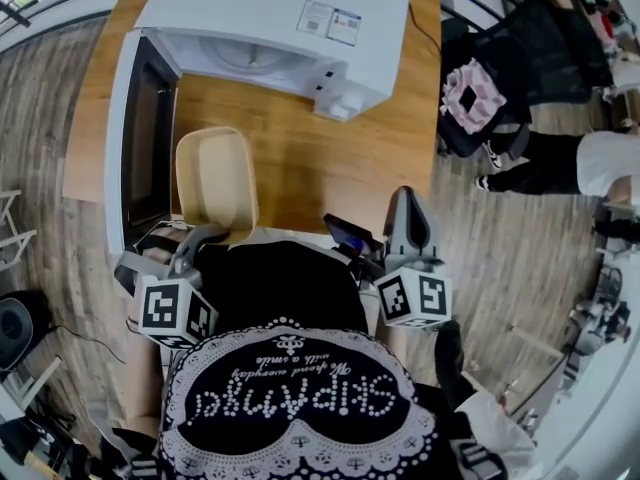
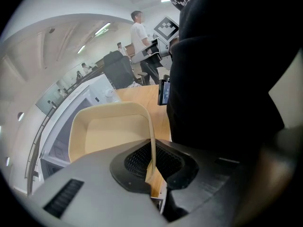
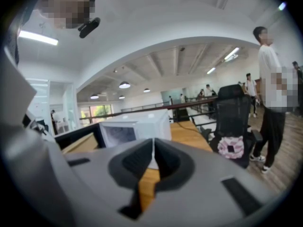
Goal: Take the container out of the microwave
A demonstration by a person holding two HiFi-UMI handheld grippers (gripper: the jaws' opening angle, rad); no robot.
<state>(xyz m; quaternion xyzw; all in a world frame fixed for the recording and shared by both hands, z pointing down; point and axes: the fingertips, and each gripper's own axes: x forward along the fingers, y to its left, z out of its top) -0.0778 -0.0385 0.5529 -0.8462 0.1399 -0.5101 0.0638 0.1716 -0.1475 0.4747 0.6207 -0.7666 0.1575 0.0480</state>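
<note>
An empty beige container (image 1: 215, 176) rests on the wooden table (image 1: 330, 158), in front of the white microwave (image 1: 290, 18). The microwave's door (image 1: 135, 138) hangs open to the left. My left gripper (image 1: 203, 234) is shut on the container's near rim. In the left gripper view that thin rim (image 2: 151, 141) runs down between the two pads of my left gripper (image 2: 151, 163). My right gripper (image 1: 405, 200) hovers over the table's near right part, shut, with nothing in it. Seen from the right gripper view, my right gripper (image 3: 153, 159) faces the microwave (image 3: 137, 126).
A small dark device with a screen (image 1: 348, 235) lies near the table's front edge, between the grippers. A black office chair (image 1: 520, 68) with a pink-and-white cushion (image 1: 472, 96) stands to the table's right. A person (image 1: 590, 163) stands beside it on the wood floor.
</note>
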